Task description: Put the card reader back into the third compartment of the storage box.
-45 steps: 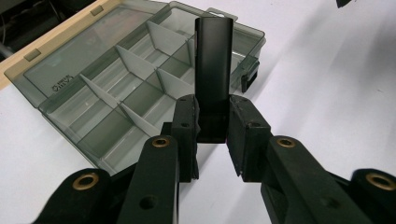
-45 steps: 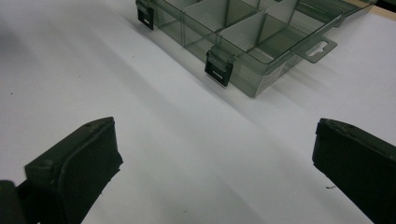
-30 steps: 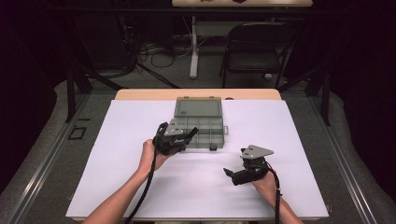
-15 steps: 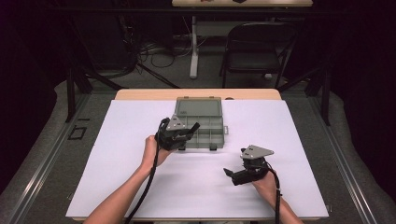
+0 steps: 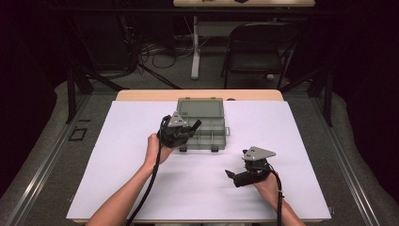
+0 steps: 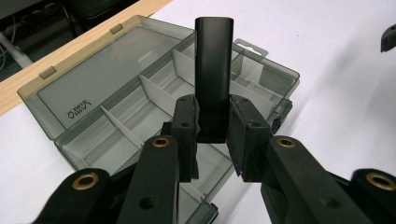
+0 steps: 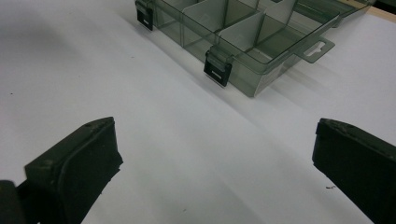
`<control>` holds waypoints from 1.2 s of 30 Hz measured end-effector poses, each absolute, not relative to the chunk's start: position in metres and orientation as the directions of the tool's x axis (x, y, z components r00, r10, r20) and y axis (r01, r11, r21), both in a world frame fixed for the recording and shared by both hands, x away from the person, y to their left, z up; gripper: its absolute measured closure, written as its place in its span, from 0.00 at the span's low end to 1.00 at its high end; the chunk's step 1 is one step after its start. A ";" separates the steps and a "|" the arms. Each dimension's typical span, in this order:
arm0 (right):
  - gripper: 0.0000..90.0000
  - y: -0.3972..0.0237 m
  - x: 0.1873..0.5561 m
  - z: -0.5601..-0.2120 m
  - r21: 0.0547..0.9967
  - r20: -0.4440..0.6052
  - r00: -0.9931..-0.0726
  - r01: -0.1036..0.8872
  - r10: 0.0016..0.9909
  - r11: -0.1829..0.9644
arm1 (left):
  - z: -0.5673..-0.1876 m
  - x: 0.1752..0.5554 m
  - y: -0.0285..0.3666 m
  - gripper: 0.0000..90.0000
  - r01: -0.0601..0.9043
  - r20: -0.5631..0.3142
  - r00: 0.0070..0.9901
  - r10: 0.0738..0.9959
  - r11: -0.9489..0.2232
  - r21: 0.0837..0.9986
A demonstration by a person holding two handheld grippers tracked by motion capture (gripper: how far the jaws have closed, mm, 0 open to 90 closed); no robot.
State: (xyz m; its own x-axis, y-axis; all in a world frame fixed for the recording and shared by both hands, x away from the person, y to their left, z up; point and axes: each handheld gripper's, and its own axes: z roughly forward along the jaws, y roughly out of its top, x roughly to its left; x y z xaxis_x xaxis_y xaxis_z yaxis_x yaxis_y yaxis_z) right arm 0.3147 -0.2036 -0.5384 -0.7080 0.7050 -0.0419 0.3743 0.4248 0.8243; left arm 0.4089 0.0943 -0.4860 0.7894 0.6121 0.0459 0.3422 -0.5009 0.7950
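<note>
Left gripper (image 6: 212, 135) clamped on black bar (image 6: 214, 65) | shifted up-frame over open organizer box (image 5: 200, 123) since 1 s | drop-in next | right gripper (image 7: 212, 154) wide, empty.

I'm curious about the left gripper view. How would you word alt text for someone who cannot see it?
The left gripper clamps a flat black plastic bar upright between its two black jaws, just above an open, smoky-grey clear plastic organiser box with white dividers. The box compartments in sight look empty, its lid lies flat behind, and it sits on a white table cover.

Translucent smoky plastic box (image 6: 140, 88), matt black block (image 6: 214, 60)
</note>
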 end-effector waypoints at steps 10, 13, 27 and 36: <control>0.00 -0.204 0.315 -0.538 0.826 -0.046 -0.707 0.371 0.706 0.424 | -0.486 0.419 0.091 0.81 0.356 0.030 0.781 0.624 -0.485 0.799; 0.00 -0.204 0.315 -0.538 0.827 -0.049 -0.708 0.367 0.705 0.426 | -0.488 0.422 0.090 0.81 0.360 0.028 0.777 0.629 -0.480 0.800; 0.00 -0.204 0.315 -0.538 0.826 -0.046 -0.709 0.370 0.704 0.426 | -0.490 0.434 0.086 0.81 0.387 0.006 0.765 0.644 -0.467 0.795; 0.00 -0.204 0.315 -0.538 0.826 -0.043 -0.709 0.371 0.704 0.424 | -0.491 0.442 0.078 0.81 0.397 -0.001 0.761 0.649 -0.465 0.791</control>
State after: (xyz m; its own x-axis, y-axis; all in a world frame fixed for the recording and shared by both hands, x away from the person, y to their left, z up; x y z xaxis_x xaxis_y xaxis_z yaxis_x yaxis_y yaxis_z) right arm 0.3145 -0.2039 -0.5382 -0.7088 0.7041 -0.0426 0.3713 0.4238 0.8261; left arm 0.4416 0.0777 -0.4915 0.7611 0.6486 -0.0011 0.3971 -0.4646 0.7915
